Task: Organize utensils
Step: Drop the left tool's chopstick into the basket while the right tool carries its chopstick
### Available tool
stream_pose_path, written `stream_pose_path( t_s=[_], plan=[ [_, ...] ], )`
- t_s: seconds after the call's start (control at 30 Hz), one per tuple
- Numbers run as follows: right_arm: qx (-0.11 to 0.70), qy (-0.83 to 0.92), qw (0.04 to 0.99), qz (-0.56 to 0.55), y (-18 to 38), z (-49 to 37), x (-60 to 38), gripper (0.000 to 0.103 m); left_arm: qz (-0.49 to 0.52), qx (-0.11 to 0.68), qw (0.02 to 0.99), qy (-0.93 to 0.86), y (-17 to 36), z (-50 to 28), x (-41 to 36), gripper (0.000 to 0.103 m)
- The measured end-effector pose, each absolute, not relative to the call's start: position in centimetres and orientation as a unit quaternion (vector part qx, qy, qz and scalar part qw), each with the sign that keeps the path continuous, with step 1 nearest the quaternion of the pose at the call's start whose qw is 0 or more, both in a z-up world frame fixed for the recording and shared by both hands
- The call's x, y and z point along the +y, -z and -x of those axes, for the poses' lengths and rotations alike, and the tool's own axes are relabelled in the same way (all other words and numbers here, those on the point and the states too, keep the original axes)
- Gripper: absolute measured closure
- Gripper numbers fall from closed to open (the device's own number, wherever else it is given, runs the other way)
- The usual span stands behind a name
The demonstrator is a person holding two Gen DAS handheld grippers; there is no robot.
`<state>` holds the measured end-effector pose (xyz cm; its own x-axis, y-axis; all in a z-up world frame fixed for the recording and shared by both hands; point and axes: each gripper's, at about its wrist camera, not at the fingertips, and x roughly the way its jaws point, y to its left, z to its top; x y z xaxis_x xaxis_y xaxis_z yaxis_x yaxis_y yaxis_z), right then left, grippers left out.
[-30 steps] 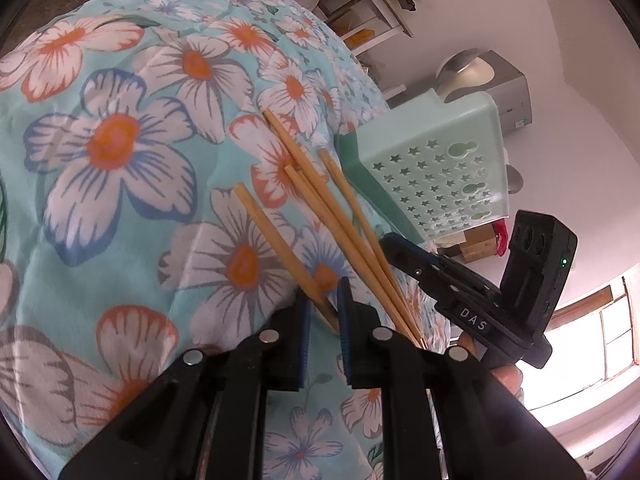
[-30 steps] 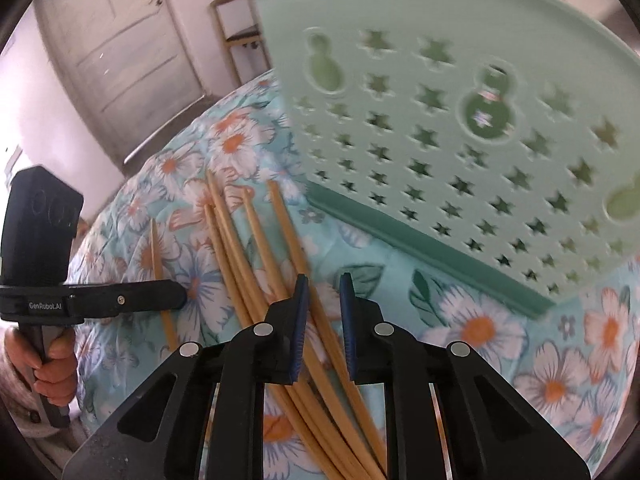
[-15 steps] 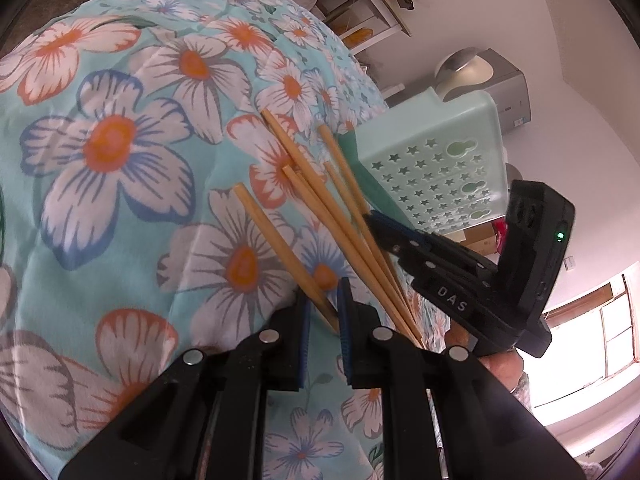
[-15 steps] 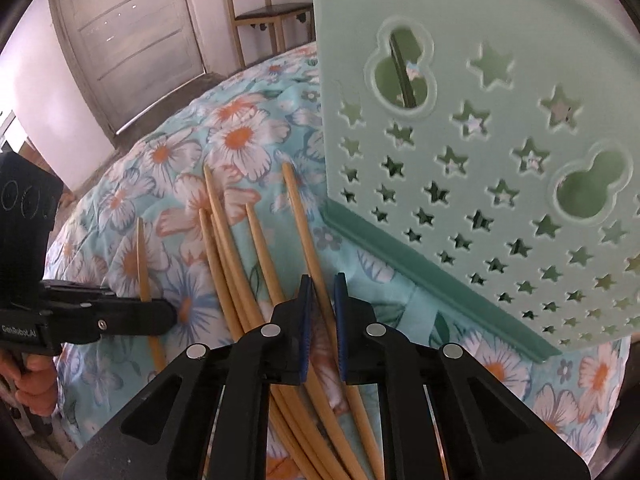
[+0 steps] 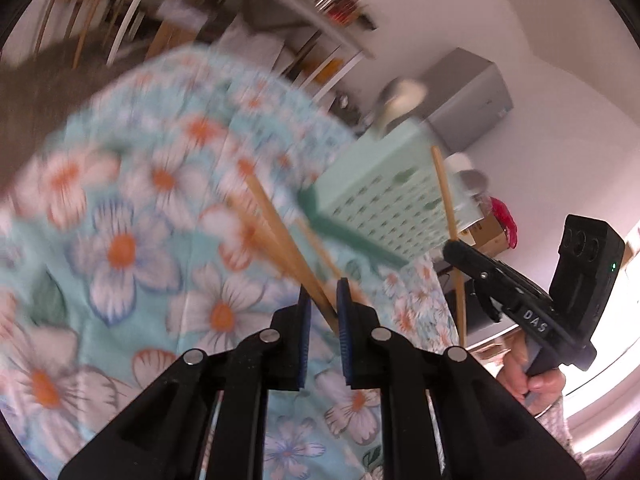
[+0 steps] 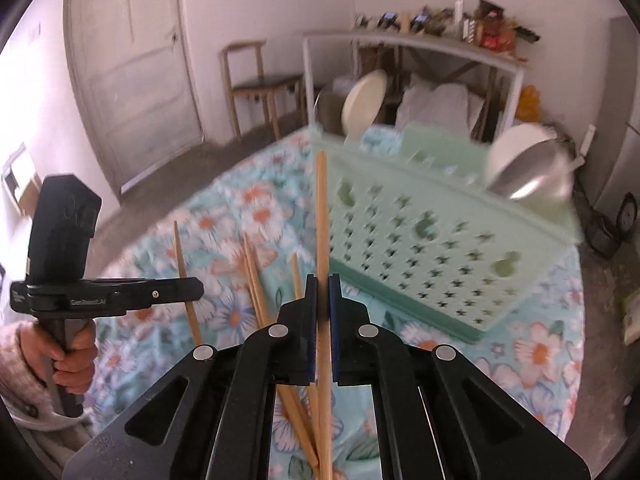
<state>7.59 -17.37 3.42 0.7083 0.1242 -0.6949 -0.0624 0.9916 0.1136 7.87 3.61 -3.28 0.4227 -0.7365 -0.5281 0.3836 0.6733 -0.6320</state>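
My left gripper (image 5: 322, 296) is shut on a wooden chopstick (image 5: 280, 236) and holds it lifted over the floral tablecloth (image 5: 120, 248). My right gripper (image 6: 323, 292) is shut on another chopstick (image 6: 322, 216), which points up and away toward the mint green utensil basket (image 6: 440, 248). That chopstick shows in the left wrist view (image 5: 448, 204) in front of the basket (image 5: 384, 184). The left gripper shows in the right wrist view (image 6: 198, 290) with its chopstick (image 6: 181, 252). Several more chopsticks (image 6: 256, 284) lie on the cloth between the grippers.
The basket holds ladles and spoons (image 6: 528, 168) standing in its far side. A shelf (image 6: 408, 60), a wooden chair (image 6: 256, 76) and a door (image 6: 132, 68) stand beyond the table. A grey cabinet (image 5: 468, 96) stands behind the basket.
Both grippers have risen from the cloth, each lifting one chopstick. The right gripper has closed fully on its chopstick and tilted it upward toward the basket.
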Motion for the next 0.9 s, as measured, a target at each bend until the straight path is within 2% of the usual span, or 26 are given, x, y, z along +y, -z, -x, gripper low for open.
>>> stream_pose_path(
  t_s=[0.27, 0.43, 0.73, 0.9],
  plan=[
    [0.295, -0.031, 0.948, -0.114, -7.8, -3.0, -21.0, 0.099, 0.168, 0.321, 0.860, 0.359, -3.5, -6.3, 2.8, 0.098],
    [0.257, -0.021, 0.955, -0.144, -9.3, -0.8, -22.8, 0.099, 0.149, 0.269, 0.874, 0.377, -7.8, -5.9, 1.9, 0.098],
    [0.219, -0.013, 0.960, -0.176, -10.0, 1.4, -24.8, 0.099, 0.119, 0.152, 0.898, 0.395, -16.8, -7.4, -1.9, 0.098],
    [0.213, -0.014, 0.959, -0.185, -10.1, 1.8, -25.2, 0.099, 0.099, 0.120, 0.909, 0.386, -19.2, -10.5, -6.0, 0.098]
  ],
)
